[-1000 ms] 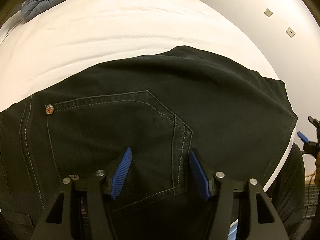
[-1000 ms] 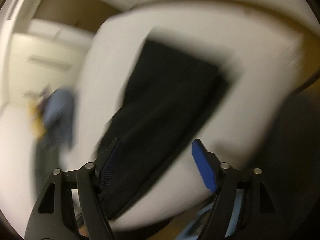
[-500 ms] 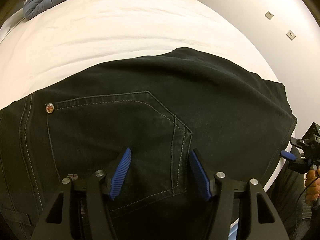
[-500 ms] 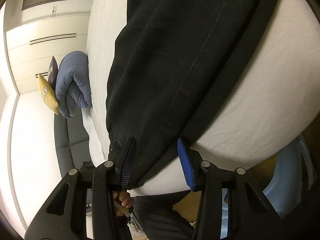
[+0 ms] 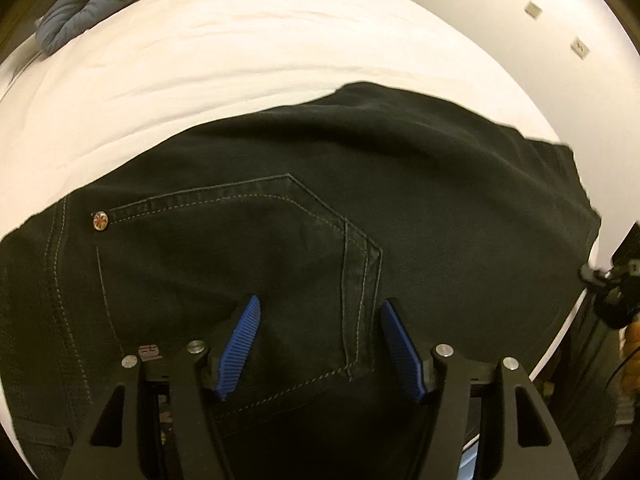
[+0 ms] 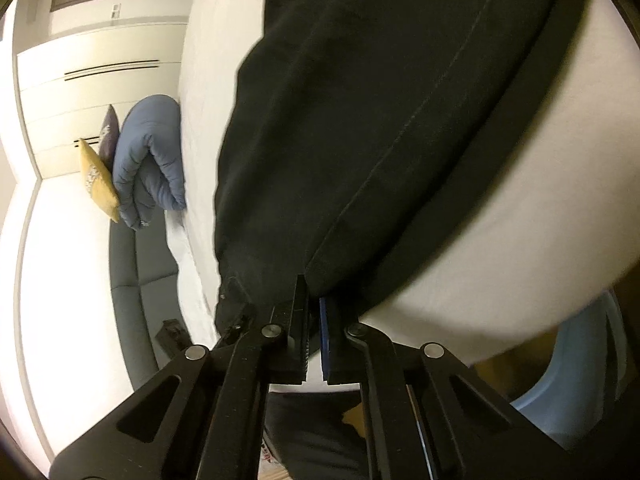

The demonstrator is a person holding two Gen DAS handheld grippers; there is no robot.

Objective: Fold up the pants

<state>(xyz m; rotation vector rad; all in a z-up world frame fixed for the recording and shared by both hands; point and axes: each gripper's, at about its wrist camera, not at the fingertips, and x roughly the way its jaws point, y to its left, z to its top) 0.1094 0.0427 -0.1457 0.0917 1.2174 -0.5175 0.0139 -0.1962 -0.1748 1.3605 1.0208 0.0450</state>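
Observation:
Black pants [image 5: 360, 184] lie flat on a white bed [image 5: 240, 52], back pocket and a metal rivet [image 5: 100, 220] facing up. My left gripper [image 5: 320, 320] is open, its blue pads just above the pocket at the waist end. In the right wrist view the pants [image 6: 380, 100] stretch away over the bed edge. My right gripper [image 6: 314, 300] is shut on the pants' near edge, at a seam. The right gripper also shows in the left wrist view [image 5: 612, 280], at the pants' far right end.
A folded blue-grey duvet [image 6: 152, 160] and a yellow cushion [image 6: 96, 180] lie at the head of the bed. A grey sofa [image 6: 132, 300] stands beside the bed. A white wall [image 5: 540, 12] with sockets lies to the right. A light-blue bin [image 6: 560, 380] stands below the bed edge.
My right gripper has swung in to the pants' edge and closed on it; it was open half a second ago. My left gripper has stayed open over the pocket.

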